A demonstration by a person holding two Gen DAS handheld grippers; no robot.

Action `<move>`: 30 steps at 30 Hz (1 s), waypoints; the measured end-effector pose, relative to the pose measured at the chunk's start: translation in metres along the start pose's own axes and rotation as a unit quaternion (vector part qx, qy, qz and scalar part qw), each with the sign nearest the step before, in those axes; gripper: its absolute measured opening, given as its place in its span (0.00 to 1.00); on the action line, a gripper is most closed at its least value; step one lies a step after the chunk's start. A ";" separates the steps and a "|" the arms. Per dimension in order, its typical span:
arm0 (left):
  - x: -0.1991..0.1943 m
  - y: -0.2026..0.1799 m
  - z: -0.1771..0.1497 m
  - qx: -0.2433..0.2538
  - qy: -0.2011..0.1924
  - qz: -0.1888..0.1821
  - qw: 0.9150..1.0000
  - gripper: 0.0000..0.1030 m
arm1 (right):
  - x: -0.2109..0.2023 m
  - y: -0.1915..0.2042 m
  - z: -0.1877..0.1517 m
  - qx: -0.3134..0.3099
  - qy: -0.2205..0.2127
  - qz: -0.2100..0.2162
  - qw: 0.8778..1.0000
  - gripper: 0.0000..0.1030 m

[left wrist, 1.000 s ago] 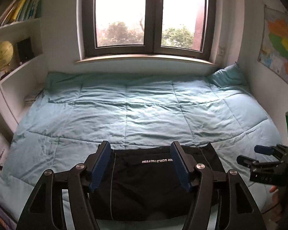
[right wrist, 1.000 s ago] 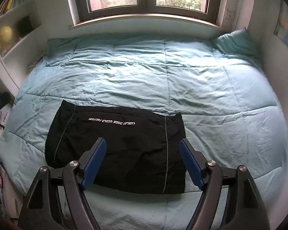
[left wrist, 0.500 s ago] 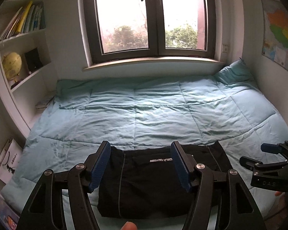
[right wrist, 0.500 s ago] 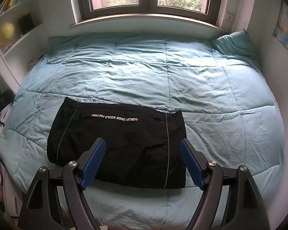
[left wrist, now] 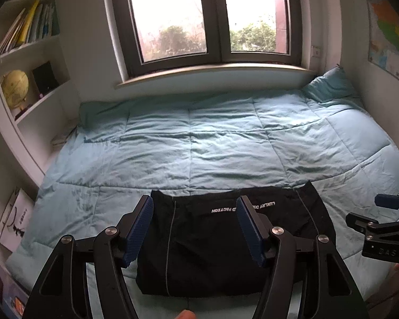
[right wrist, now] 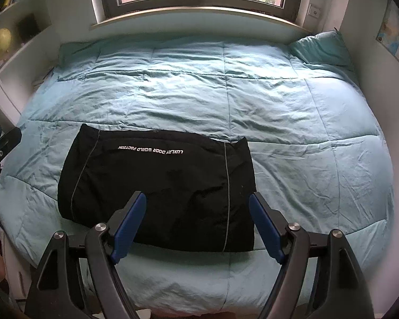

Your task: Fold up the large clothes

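Left wrist view: the left tool (left wrist: 195, 230) hangs wide and empty over the folded black garment (left wrist: 226, 252), which lies at six o'clock on the bed's blue quilt (left wrist: 199, 146). The right tool (left wrist: 380, 220) pokes in at three o'clock. Shelves at nine o'clock carry books (left wrist: 26, 26) and a globe (left wrist: 14, 86).

Right wrist view: the right tool (right wrist: 196, 226) gapes wide, gripping nothing, above the garment's (right wrist: 157, 180) near edge. A pillow (right wrist: 321, 47) sits at two o'clock, clear of everything.

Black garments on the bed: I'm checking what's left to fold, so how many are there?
1: a folded black garment lies on the blue quilt, near the bed's front edge. Nothing appears hidden beneath it.
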State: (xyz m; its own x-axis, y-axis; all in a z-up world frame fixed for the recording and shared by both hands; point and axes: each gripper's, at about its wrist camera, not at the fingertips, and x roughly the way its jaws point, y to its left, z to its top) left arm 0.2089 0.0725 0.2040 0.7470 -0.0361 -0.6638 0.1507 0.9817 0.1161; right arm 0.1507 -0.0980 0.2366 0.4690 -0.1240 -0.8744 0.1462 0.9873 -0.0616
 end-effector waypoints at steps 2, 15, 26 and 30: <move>0.002 0.000 -0.001 -0.004 0.001 0.007 1.000 0.65 | 0.001 0.000 -0.001 -0.002 0.001 0.001 1.000 0.79; 0.007 0.005 -0.003 0.007 0.007 0.038 0.999 0.65 | 0.012 0.001 -0.005 -0.003 0.018 0.007 1.000 0.79; 0.006 0.003 -0.001 0.020 0.002 0.044 0.999 0.65 | 0.021 0.006 -0.003 -0.007 0.025 0.013 1.000 0.79; 0.006 0.002 0.000 0.025 0.000 0.047 0.999 0.65 | 0.023 0.008 -0.004 -0.016 0.024 -0.003 1.000 0.79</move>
State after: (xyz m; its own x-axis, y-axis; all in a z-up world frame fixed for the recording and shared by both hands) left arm 0.2140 0.0740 0.2000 0.7593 0.0564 -0.6483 0.1117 0.9701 0.2153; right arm 0.1595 -0.0924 0.2143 0.4254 -0.1249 -0.8963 0.1196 0.9895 -0.0811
